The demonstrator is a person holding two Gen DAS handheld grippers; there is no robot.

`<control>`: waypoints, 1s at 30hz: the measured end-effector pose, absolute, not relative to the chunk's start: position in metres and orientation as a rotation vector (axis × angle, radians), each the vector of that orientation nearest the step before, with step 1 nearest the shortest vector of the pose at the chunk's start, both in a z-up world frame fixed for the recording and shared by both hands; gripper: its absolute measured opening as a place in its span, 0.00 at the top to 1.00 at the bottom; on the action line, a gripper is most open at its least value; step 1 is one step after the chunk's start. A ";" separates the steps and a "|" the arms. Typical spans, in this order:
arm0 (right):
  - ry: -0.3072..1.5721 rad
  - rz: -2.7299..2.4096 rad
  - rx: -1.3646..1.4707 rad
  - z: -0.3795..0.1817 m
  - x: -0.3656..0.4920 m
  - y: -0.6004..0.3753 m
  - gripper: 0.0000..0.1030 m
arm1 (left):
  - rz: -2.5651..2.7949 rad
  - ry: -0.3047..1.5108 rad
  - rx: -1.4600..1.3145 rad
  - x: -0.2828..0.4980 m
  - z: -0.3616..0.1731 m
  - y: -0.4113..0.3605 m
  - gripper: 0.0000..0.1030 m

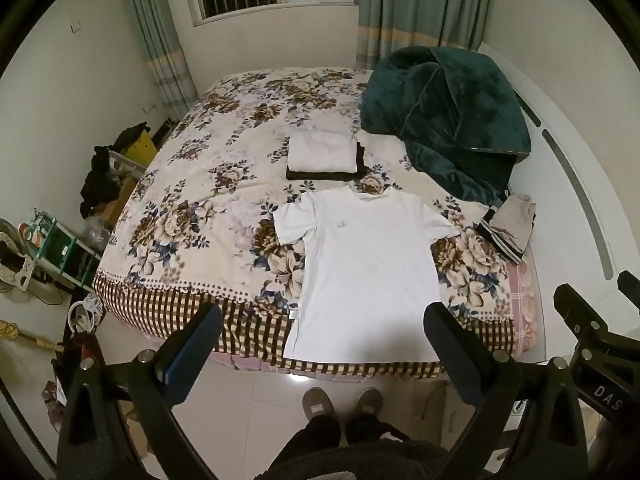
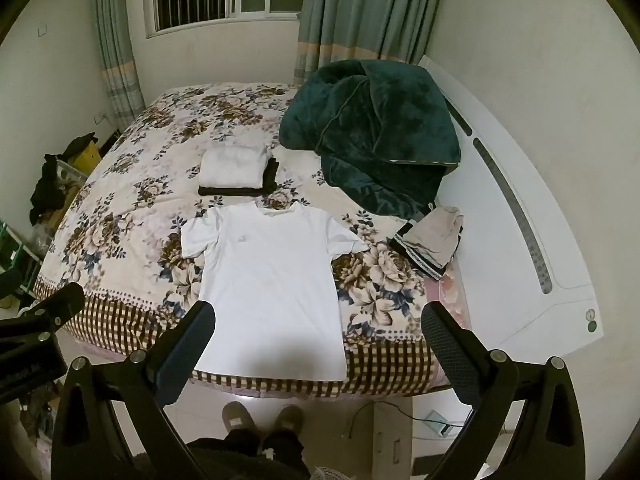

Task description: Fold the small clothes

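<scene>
white tee (image 1: 366,276) is flat at the bed's (image 1: 192,216) near edge, hem at the edge, both tongs, left (image 1: 324,348) and right (image 2: 318,344), wide open and empty, so I'd pinch a sleeve plus the hem and fold inward evenly

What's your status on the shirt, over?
Left tool and right tool open, holding nothing. White short-sleeved cotton T-shirt flat, unfolded, at bed edge. Nothing on it.

You are looking at a white tee (image 1: 366,276) lying on a cream bedspread (image 1: 224,184) showing brown and blue flowers, with a brown check border. Behind it a white fold (image 1: 322,154) is sitting on a black one (image 1: 324,175). The blanket (image 1: 444,120) is showing dark teal.
</scene>
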State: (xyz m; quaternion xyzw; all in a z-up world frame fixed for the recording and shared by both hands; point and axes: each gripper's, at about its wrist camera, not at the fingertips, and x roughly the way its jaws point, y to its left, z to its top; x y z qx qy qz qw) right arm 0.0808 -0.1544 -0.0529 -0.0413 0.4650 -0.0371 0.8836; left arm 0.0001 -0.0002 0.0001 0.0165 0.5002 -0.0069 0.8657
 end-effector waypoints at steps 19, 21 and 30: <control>0.952 -0.080 -0.091 -0.048 0.087 -0.158 0.00 | -0.017 1.042 0.038 0.000 0.001 0.000 0.00; 0.945 -0.079 -0.094 -0.044 0.082 -0.159 0.00 | -0.017 1.040 0.034 0.000 0.001 0.001 0.00; 0.929 -0.081 -0.099 -0.040 0.081 -0.158 0.00 | -0.017 1.031 0.030 0.003 0.006 -0.003 0.00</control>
